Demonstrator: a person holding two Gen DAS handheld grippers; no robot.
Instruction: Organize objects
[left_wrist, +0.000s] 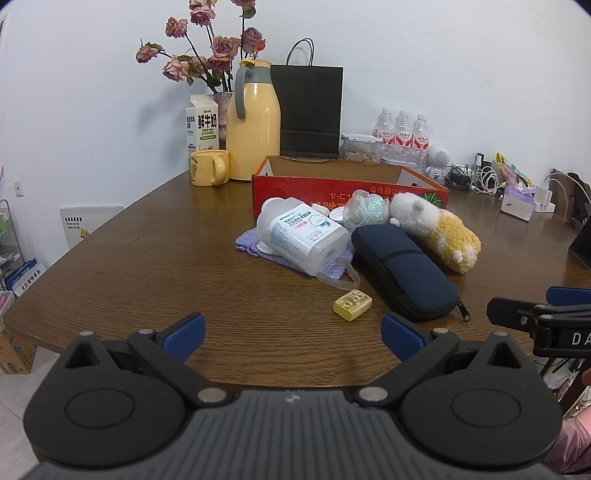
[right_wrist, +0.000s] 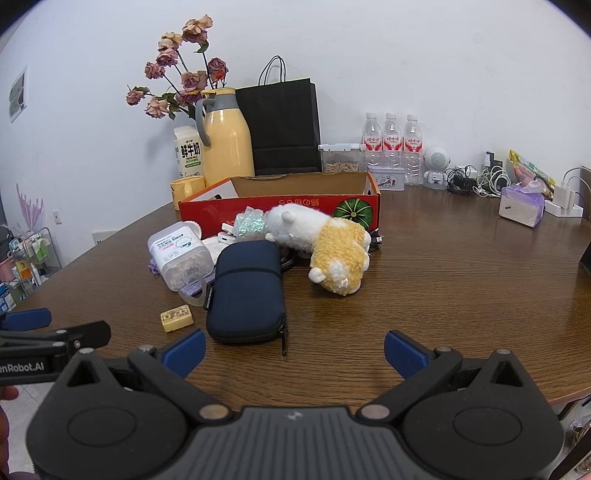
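Wooden table (left_wrist: 147, 258): clutter heaped before open red box (left_wrist: 332, 184), likely its destination; left gripper (left_wrist: 293, 334), right gripper (right_wrist: 294, 349) spread, empty, staged short of navy case (right_wrist: 247, 291).

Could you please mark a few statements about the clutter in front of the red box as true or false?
1. The red box is open on top. True.
2. The plush toy sits inside the red box. False: it lies on the table, in front of the box.
3. The left tool is open and holds nothing. True.
4. The right tool grips the dark blue pouch. False: it is open and short of the pouch.
5. The small yellow block lies on top of the pouch. False: it lies on the table beside it.
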